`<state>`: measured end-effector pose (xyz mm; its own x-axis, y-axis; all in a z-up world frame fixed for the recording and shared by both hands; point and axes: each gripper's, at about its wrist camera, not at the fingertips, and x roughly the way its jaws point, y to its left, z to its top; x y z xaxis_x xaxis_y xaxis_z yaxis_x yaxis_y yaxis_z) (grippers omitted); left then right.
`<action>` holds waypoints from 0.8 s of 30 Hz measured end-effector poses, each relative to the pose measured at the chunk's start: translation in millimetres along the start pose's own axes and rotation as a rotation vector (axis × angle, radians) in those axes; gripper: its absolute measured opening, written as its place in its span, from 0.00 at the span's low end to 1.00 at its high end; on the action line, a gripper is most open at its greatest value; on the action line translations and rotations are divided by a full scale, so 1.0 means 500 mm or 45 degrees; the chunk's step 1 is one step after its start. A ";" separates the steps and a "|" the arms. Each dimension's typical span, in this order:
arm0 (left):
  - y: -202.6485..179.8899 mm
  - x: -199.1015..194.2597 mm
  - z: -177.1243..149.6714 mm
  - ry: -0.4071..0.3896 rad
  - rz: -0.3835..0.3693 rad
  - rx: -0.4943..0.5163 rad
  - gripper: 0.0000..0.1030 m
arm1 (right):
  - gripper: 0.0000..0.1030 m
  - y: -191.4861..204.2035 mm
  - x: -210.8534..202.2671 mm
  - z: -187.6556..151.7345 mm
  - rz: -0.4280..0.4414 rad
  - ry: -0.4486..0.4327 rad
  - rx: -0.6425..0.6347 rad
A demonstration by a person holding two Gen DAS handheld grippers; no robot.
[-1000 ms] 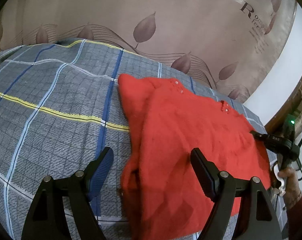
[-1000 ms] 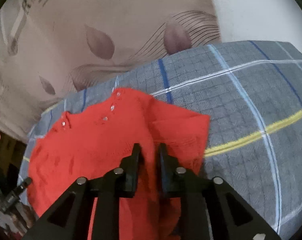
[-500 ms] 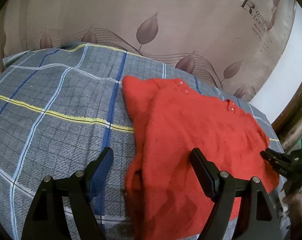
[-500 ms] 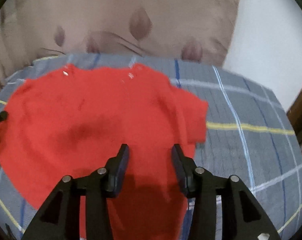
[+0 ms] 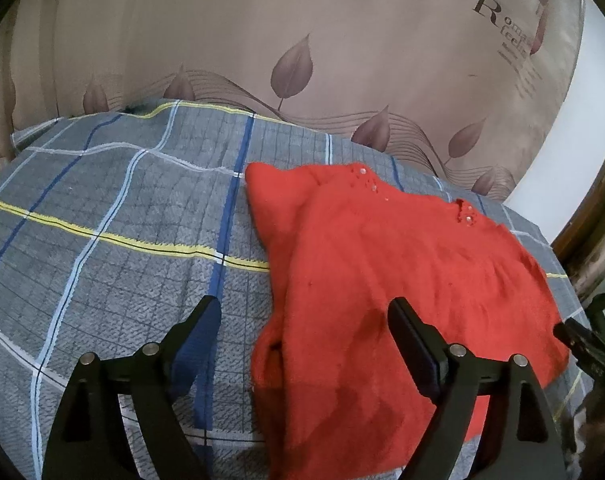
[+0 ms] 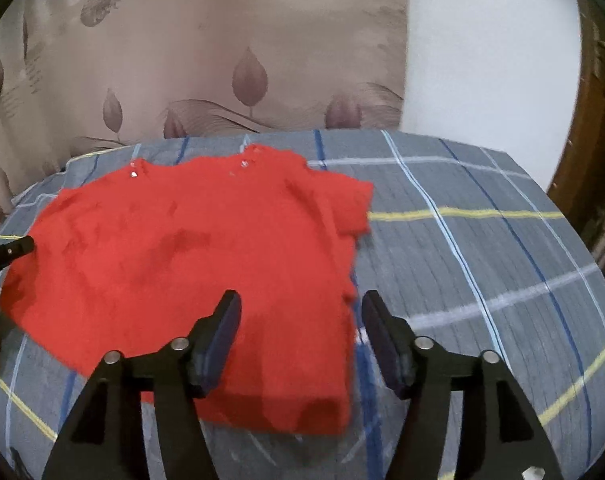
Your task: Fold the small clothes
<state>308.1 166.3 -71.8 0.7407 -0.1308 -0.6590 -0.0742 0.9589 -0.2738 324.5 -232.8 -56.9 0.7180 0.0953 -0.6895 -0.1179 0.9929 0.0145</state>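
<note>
A small red knitted top (image 5: 382,280) lies on the grey plaid bed cover (image 5: 102,240), neckline with small beads toward the curtain. One sleeve is folded in over its body. My left gripper (image 5: 304,320) is open and empty, hovering over the top's near left edge. In the right wrist view the same red top (image 6: 190,248) fills the middle. My right gripper (image 6: 300,312) is open and empty above its near right edge. The tip of the other gripper (image 6: 6,252) shows at the far left there.
A beige curtain with leaf prints (image 5: 294,60) hangs behind the bed. A white wall (image 6: 482,60) and a brown wooden frame (image 6: 594,120) stand at the right. Bare plaid cover (image 6: 482,260) lies right of the top.
My right gripper let go of the red top, opened and drew back; the fabric now lies flat. The left gripper stayed open and shifted only slightly.
</note>
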 end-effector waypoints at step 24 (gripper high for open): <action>0.016 0.024 0.008 0.123 -0.252 -0.013 0.89 | 0.81 -0.046 0.012 -0.018 0.130 0.050 0.163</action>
<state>319.0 173.3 -79.0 0.6740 -0.3402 -0.6557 0.0592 0.9097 -0.4111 325.5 -255.9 -67.8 0.6790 0.1957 -0.7076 -0.0986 0.9794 0.1763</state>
